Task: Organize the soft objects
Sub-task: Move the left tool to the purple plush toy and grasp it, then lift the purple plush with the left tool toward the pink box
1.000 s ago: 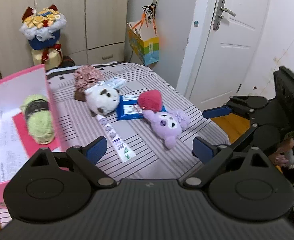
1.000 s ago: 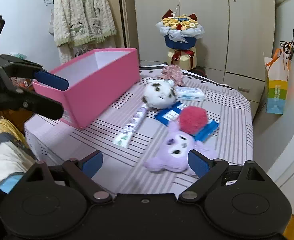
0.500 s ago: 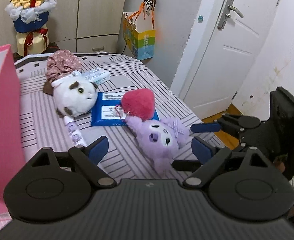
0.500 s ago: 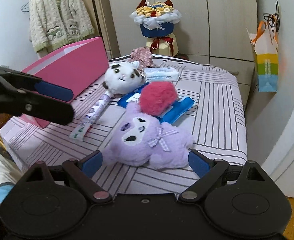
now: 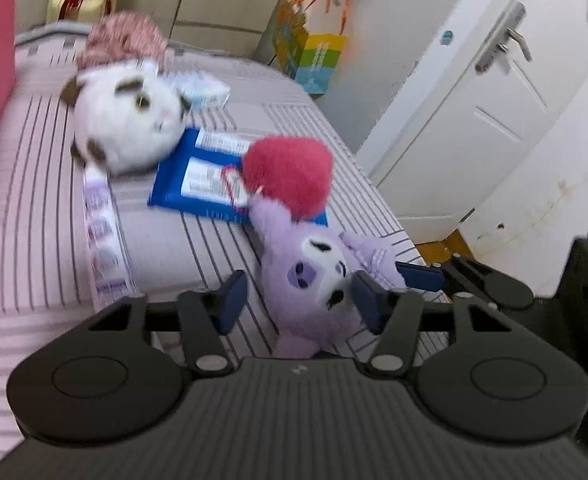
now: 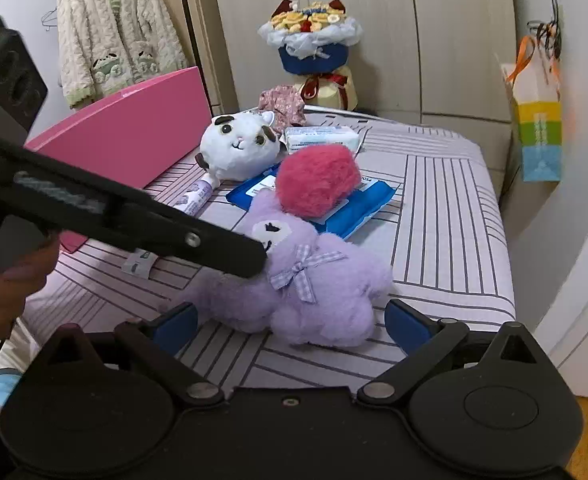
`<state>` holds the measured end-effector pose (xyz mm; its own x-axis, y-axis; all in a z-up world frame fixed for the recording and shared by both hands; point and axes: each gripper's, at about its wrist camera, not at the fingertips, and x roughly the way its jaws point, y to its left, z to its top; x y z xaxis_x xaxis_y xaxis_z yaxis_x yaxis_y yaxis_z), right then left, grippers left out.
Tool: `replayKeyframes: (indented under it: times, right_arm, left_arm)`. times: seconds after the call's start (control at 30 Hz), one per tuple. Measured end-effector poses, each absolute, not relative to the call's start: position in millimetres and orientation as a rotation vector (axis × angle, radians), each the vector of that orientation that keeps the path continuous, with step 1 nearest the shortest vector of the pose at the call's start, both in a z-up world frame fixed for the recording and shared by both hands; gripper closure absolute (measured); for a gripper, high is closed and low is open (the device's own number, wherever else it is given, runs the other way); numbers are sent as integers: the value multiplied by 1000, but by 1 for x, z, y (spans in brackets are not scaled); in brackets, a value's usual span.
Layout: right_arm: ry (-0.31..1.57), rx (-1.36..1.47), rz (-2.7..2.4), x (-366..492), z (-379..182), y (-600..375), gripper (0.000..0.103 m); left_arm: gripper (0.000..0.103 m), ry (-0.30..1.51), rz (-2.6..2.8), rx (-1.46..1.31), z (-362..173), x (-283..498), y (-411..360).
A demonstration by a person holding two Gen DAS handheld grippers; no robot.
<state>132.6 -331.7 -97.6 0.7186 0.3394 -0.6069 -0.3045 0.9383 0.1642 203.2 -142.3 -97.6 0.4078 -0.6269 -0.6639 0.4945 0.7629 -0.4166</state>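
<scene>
On the striped bed (image 6: 446,208), the purple plush (image 6: 314,284) lay at 6 o'clock of the pink pompom (image 6: 318,184). Left gripper (image 5: 300,300) fingers had been closing around its head, right gripper (image 6: 290,322) spread. Next: complete pinch, lift toward the pink box (image 6: 134,136) at 10 o'clock.

On the striped bed lie two plush animals: one lilac plush with a checked bow (image 6: 314,280) and one round white plush with brown patches (image 6: 238,148). There is one fluffy red pom-pom (image 6: 318,184), one flat blue packet (image 6: 358,204), one pale tissue pack (image 6: 322,140), one printed tube (image 5: 102,236) and one pink box (image 6: 134,136).
</scene>
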Motion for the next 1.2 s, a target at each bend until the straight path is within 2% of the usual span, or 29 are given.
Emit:
replayKeyframes:
  times: [0.1,0.23,0.73,0.9,1.2]
  right_arm:
    - [648,67,313,127,-100,-326,1]
    - [604,69,267,120,-104,-317,0]
    - [560,75,211,92,-99,-293,6]
    - [621,58,240,87,-80,-284,6]
    - [670,14,313,78,-38,-267,6]
  left_arm:
    - [60,908,-706,-227,-104,200,-140]
    - [64,866,-672,-217,-104,188,-145]
    - [64,884,-541,-210,-88,156,-143]
    - [64,960,-547,-99,-75,144,-142]
    - [64,965,-603,-121,-44,129,-109]
